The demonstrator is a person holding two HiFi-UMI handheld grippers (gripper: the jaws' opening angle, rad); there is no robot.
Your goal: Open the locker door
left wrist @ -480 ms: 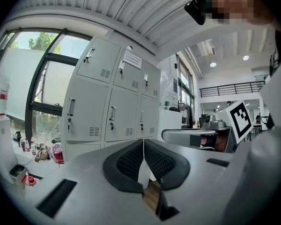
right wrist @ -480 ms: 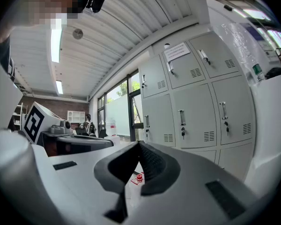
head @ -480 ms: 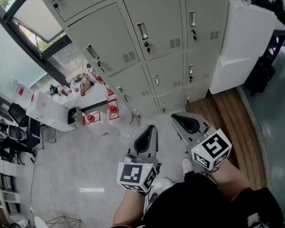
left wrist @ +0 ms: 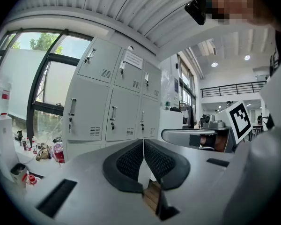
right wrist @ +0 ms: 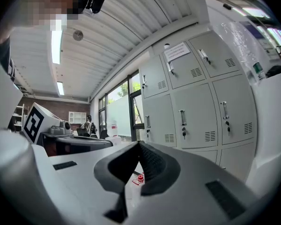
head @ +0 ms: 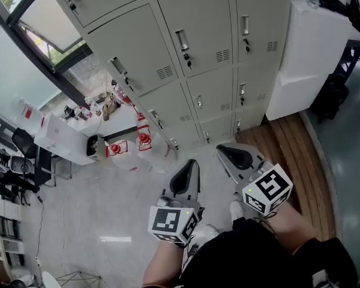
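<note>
Two empty hand-held grippers face closed lockers.
Left hand-held gripper point(head: 190, 162) and right hand-held gripper point(head: 219, 150), jaws together, sit well apart from the locker door point(head: 204, 23); rigid sheet metal, likely swings lightly, so grip its slim handle point(head: 181, 40).

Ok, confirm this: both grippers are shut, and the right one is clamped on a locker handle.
Wrong on the grip. The left gripper and the right gripper are both shut, but the right one holds nothing: the right gripper view shows its jaws closed on each other, with the lockers apart ahead of it.
</note>
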